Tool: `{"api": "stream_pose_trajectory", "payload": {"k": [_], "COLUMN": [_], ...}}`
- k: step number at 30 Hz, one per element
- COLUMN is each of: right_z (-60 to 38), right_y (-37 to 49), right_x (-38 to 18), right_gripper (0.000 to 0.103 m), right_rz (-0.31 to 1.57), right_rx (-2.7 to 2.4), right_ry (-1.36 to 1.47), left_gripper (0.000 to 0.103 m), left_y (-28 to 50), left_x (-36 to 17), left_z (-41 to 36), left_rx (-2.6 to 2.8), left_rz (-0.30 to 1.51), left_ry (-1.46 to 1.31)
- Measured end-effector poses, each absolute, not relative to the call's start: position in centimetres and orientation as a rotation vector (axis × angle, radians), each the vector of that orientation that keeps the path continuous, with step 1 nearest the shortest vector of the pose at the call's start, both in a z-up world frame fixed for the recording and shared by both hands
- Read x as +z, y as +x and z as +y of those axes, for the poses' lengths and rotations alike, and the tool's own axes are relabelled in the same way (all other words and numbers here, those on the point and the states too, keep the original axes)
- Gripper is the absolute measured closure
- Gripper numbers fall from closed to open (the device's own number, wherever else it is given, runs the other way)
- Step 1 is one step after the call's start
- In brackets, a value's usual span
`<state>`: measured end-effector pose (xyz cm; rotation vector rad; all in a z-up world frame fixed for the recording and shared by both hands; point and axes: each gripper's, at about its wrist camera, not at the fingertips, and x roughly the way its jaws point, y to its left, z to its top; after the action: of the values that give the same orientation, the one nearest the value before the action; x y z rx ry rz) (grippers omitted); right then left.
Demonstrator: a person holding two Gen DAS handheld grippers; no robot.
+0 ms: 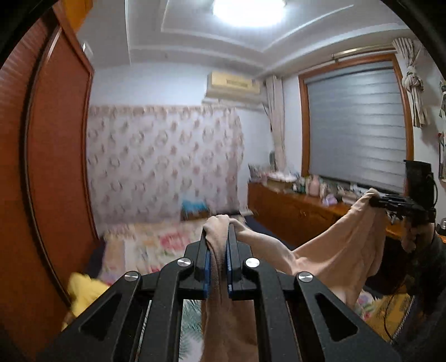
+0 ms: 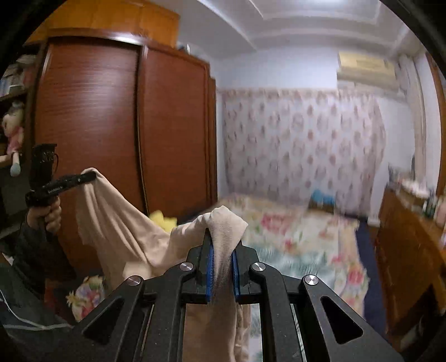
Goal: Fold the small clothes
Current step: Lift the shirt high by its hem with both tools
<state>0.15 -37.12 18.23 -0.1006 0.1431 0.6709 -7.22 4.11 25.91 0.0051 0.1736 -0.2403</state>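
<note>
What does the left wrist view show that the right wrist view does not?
Only the left wrist view shows the grey slatted window blind and bright ceiling light. Only the right wrist view shows the curved brown wooden wardrobe's doors full on and a pink doll. Both show the beige cloth garment stretched between the left hand-held gripper and right hand-held gripper.

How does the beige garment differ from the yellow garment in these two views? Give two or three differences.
The beige garment is held up in the air, pinched by the left gripper and right gripper; the yellow garment lies on the floral bed, untouched. The beige one is stretched between the grippers and sags; the yellow one sits crumpled. Both are soft, plain-coloured cloth.
</note>
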Motion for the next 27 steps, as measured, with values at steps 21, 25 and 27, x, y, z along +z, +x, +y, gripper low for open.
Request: {"api": "stream_pose_trajectory", "payload": {"k": [21,25,27], "right_z": [-39.8,-38.0,-37.7], "right_y": [-9.0,-8.0,-5.4], "right_x": [34.3,31.7,30.6], "right_gripper": [0.093,0.093,0.093], "right_rz": [-0.128,-0.086,-0.042], "right_rx": [0.437,0.411,0.387], "right_ry": [-0.222,-0.239,-0.249], "left_gripper": [0.094,0.094,0.094], "left_y": [-10.6,-8.4,-6.3], "left_x": [39.2,37.4,35.9], "left_z": [8.1,7.5,7.1], "left_rx": [-0.069,-0.072,-0.066], "left_rz": [-0.129,-0.09,-0.05], "left_ry": [0.092,0.103,0.112]}}
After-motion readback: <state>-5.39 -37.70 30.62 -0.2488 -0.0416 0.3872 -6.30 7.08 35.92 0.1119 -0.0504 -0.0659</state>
